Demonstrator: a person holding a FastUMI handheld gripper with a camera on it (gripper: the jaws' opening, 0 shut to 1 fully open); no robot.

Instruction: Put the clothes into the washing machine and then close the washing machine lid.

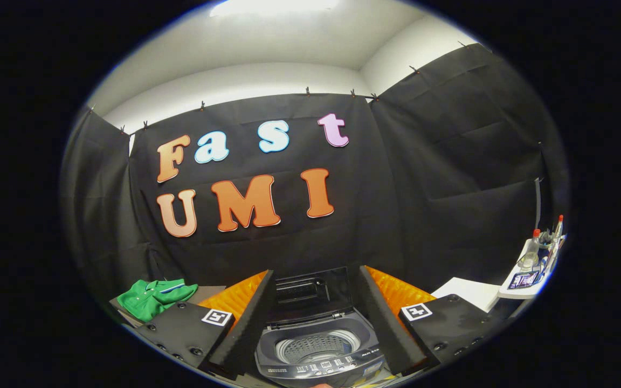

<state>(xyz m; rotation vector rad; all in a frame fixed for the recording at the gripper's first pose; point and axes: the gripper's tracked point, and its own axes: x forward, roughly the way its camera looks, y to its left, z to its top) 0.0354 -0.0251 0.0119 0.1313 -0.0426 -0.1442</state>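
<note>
The hand-held gripper (316, 318) is spread wide and empty over the washer (316, 350); the shirt (154, 297) lies off left, so reaching may snag the raised lid (310, 291).

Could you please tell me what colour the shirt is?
Green polo shirt, best in the gripper view; the gripper is open.

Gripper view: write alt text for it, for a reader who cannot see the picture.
A small top-loading washing machine stands with its lid raised and its drum empty, seen between the open gripper fingers, which hold nothing. A folded green shirt lies to the left beyond the fingers, and a white shelf with bottles stands to the right.
</note>
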